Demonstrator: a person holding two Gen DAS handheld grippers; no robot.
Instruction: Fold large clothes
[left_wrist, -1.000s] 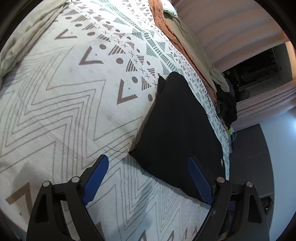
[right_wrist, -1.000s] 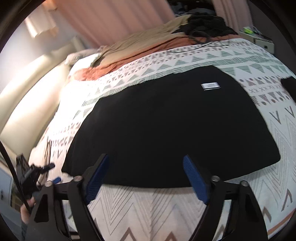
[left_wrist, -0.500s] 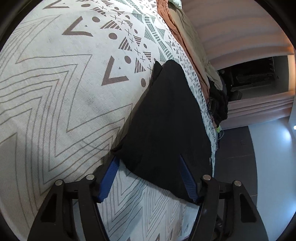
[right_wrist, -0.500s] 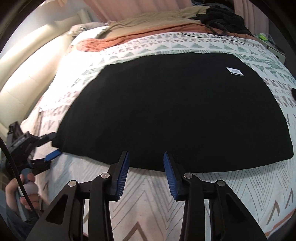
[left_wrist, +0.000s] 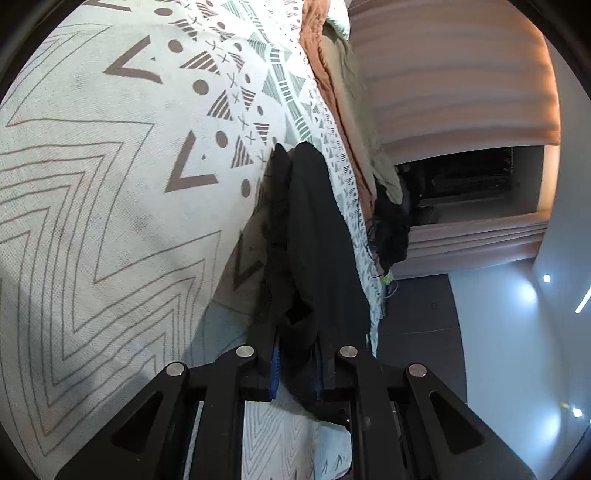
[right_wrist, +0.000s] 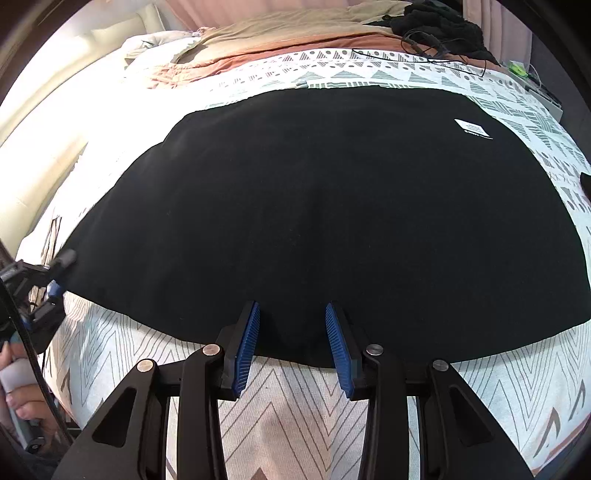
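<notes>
Two wrist views of a black garment (right_wrist: 332, 206) spread flat on a patterned bedspread (right_wrist: 295, 413), its near hem along my side of the bed. The garment's long axis runs left to right across the right-wrist view; a white label (right_wrist: 473, 129) lies at its far right. In the left-wrist view the same cloth (left_wrist: 314, 240) is seen end-on, stretching away from the tool.

Left gripper (left_wrist: 295, 365): jaws closing on the garment's left near corner, with a bunch of black fabric already pinched between the blue pads (left_wrist: 274, 373) and lifted slightly off the bedspread (left_wrist: 92, 221).

Right gripper (right_wrist: 291, 347): jaws partly closed astride the near hem at mid-length. Fabric puckers between the pads (right_wrist: 246, 347), but I cannot tell whether they press it firmly or only bracket it.

Risks, as I judge them:
- If the right pads hold only the hem's edge, the cloth may slip out on lifting, and the fold would skew toward the left grip.
- Either gripper may have caught bedspread along with garment; the bedding would then rise with the fold.
- The two grips are unevenly spaced, one at a corner and one near the middle, so the free right end could sag or drag and crease.
- A black cable (right_wrist: 424, 55) and dark clothes (right_wrist: 439, 22) lie at the far edge, where a folded-over hem might land.
</notes>
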